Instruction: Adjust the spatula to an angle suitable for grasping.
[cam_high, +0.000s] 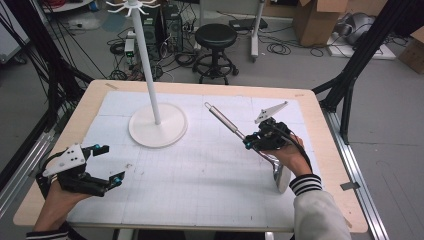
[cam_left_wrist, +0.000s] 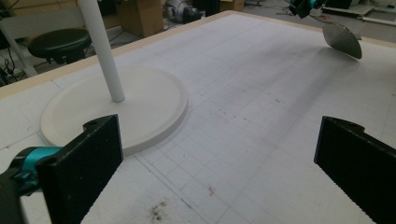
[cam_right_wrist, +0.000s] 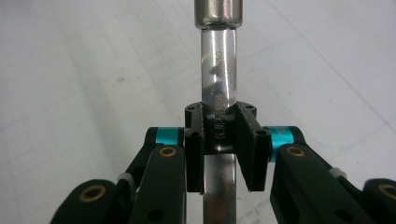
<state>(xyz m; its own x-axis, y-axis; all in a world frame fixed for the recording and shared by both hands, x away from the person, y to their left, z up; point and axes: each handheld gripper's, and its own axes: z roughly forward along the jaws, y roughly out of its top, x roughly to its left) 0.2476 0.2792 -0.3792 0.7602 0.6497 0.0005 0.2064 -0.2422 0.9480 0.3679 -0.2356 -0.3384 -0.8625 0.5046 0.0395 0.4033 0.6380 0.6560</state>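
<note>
A long steel ladle (cam_high: 226, 121) hangs over the right half of the table, its bowl (cam_high: 282, 177) low near the person's right wrist and its handle tip pointing up toward the stand. My right gripper (cam_high: 255, 140) is shut on the ladle's flat shaft (cam_right_wrist: 219, 88), both pads pressed against it. The ladle's bowl (cam_left_wrist: 343, 40) also appears far off in the left gripper view. A white hanger stand (cam_high: 158, 126) with a tall pole (cam_left_wrist: 102, 51) rises from a round base (cam_left_wrist: 149, 105). My left gripper (cam_high: 111, 165) is open at the near left with nothing between its fingers.
The table (cam_high: 320, 130) is covered by a white gridded mat (cam_high: 200, 170) with small dark marks. Behind it on the floor are a black stool (cam_high: 215, 37), computer cases, cables and cardboard boxes. Black frame legs stand at both sides.
</note>
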